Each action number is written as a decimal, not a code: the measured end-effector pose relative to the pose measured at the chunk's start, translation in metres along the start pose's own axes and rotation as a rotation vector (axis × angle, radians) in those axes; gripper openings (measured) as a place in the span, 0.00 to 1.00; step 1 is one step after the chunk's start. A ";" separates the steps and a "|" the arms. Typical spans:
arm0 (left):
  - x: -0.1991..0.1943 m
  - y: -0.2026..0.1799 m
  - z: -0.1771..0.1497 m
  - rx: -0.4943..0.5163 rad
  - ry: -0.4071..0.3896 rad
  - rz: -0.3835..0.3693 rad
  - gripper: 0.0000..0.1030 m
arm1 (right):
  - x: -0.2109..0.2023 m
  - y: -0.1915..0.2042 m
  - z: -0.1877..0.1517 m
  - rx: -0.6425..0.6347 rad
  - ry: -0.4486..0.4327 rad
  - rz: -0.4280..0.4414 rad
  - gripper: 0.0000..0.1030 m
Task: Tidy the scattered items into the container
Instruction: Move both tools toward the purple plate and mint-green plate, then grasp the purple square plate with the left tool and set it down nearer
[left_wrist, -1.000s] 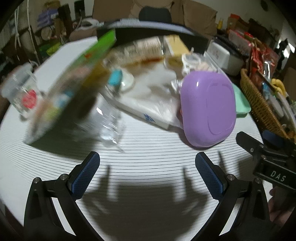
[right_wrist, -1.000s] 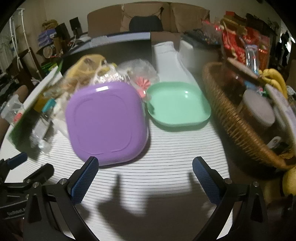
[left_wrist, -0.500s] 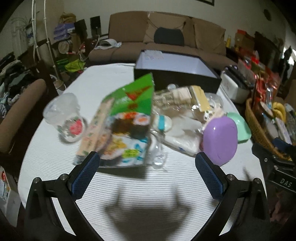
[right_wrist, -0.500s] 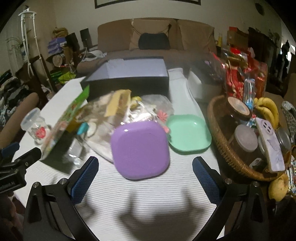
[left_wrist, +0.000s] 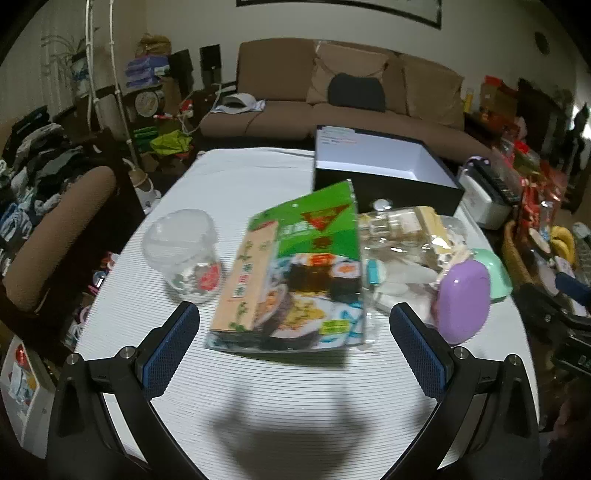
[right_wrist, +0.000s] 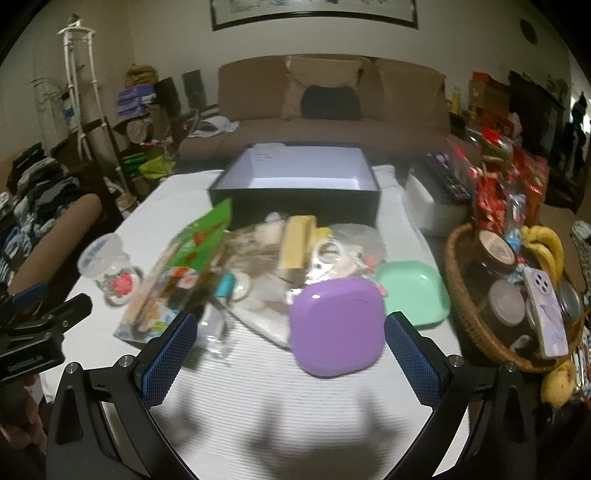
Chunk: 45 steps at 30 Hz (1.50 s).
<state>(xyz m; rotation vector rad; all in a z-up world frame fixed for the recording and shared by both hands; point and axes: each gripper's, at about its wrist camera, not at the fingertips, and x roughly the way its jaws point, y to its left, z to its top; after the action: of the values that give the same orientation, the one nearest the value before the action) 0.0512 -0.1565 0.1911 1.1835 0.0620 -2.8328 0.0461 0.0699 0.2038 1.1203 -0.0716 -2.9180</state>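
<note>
White ribbed cloth covers the desk (left_wrist: 258, 192), and a heap of loose things lies across its middle. Behind the heap stands a black box (right_wrist: 295, 184) with a pale inside, open at the top and holding nothing that can be seen.

Nearest the left gripper (left_wrist: 295, 350) a green seaweed snack packet (left_wrist: 295, 273) stands tilted, propped on the pile. A clear plastic cup (left_wrist: 184, 254) with a red print lies on its side to the left of it, apart from the packet. To the right lie clear bags of small items (left_wrist: 406, 232), a purple square lid (right_wrist: 336, 325) and, touching its far edge, a mint green dish (right_wrist: 413, 295).

The left gripper's blue-padded fingers (left_wrist: 171, 347) are spread wide above the cloth, holding nothing. The right gripper (right_wrist: 291, 354) hovers in front of the purple lid, its fingers (right_wrist: 412, 354) likewise wide apart and empty.

A wicker basket (right_wrist: 465, 314) with jars and bananas sits at the desk's right edge. A brown sofa (right_wrist: 332, 96) stands beyond.
</note>
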 end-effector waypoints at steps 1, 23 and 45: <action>-0.001 0.005 0.001 -0.002 -0.003 0.005 1.00 | -0.001 0.006 0.001 -0.010 -0.004 0.006 1.00; 0.040 -0.023 -0.030 0.054 0.066 -0.072 1.00 | 0.007 -0.087 -0.033 0.082 0.035 -0.061 1.00; 0.101 -0.121 -0.040 0.129 0.143 -0.413 1.00 | 0.083 -0.137 -0.042 0.073 0.138 0.089 1.00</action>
<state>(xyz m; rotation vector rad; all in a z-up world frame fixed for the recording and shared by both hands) -0.0006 -0.0388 0.0924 1.5627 0.1495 -3.1332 0.0131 0.2023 0.1107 1.2904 -0.2213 -2.7734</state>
